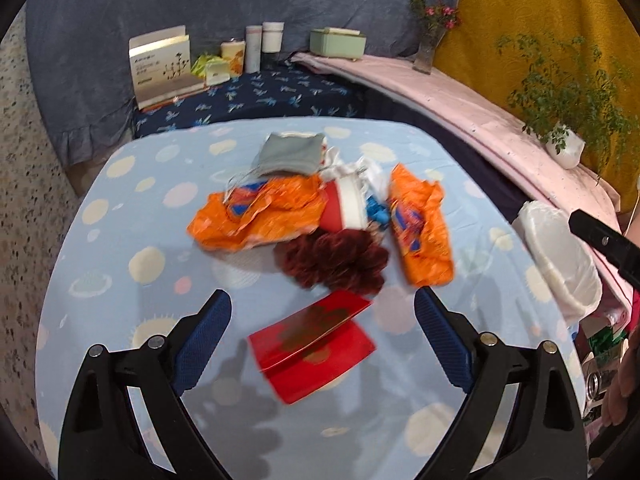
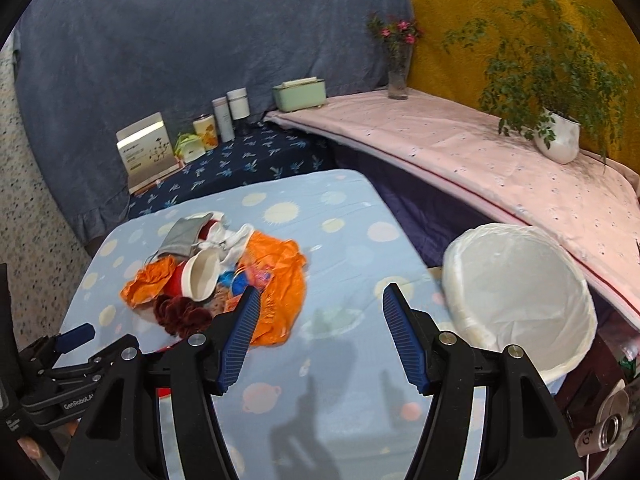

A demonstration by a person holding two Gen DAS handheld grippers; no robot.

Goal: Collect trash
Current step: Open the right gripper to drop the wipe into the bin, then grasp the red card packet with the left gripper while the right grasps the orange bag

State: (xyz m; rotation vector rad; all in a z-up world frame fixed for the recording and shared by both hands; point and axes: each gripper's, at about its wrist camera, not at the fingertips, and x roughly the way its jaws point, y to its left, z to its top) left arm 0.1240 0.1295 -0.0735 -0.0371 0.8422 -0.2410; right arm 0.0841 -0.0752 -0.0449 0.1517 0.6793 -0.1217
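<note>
A trash pile lies on the blue dotted tablecloth (image 1: 132, 208): two orange wrappers (image 1: 260, 216) (image 1: 422, 232), a red and white paper cup (image 1: 344, 208), a grey mask (image 1: 290, 154), a dark red crumpled piece (image 1: 334, 260) and a folded red card (image 1: 316, 340). My left gripper (image 1: 322, 312) is open above the red card, empty. My right gripper (image 2: 318, 300) is open and empty over bare cloth, right of the pile's orange wrapper (image 2: 280, 284). A white-lined bin (image 2: 520, 296) stands to its right. The left gripper (image 2: 74, 338) shows at lower left.
A dark blue shelf at the back holds a box (image 1: 164, 66), jars (image 1: 264, 44) and a green tissue box (image 1: 338, 44). A pink ledge (image 2: 460, 144) on the right carries a flower vase (image 2: 398, 68) and a potted plant (image 2: 556, 136). Speckled floor lies to the left.
</note>
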